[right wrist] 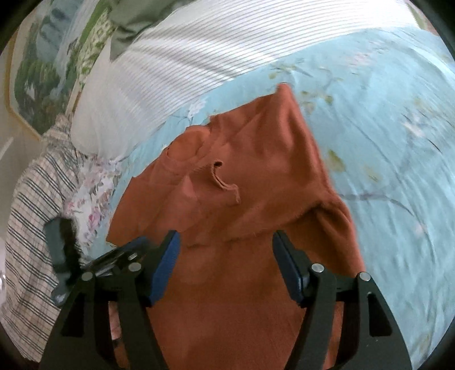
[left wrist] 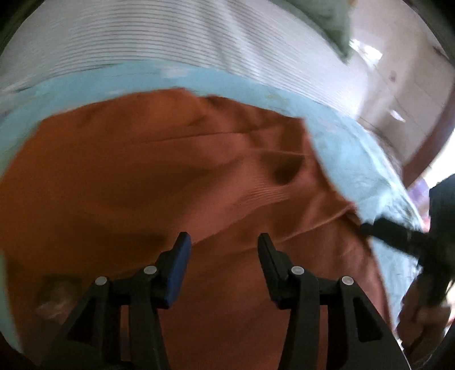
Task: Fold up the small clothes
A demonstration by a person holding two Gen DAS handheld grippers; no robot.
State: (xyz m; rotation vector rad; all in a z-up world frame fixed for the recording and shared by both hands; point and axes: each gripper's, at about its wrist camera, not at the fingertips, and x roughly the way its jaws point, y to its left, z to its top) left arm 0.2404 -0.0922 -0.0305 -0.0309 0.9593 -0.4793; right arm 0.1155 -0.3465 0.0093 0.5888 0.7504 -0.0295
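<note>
A rust-orange garment [left wrist: 159, 182] lies crumpled on a light blue floral bedsheet [left wrist: 349, 148]. My left gripper [left wrist: 224, 250] is open and empty just above the cloth. In the right wrist view the same garment [right wrist: 256, 182] lies partly folded, a small loop showing near its middle. My right gripper [right wrist: 226, 250] is open and empty over the garment's near part. The right gripper also shows at the right edge of the left wrist view [left wrist: 366, 227], its tip at the garment's edge; its jaws cannot be made out there.
A white striped pillow [right wrist: 182, 71] lies beyond the garment, with green cloth [right wrist: 136, 17] behind it. A plaid cloth [right wrist: 31, 216] and a flowered cloth [right wrist: 93, 199] lie at the left. The bedsheet [right wrist: 384, 128] stretches to the right.
</note>
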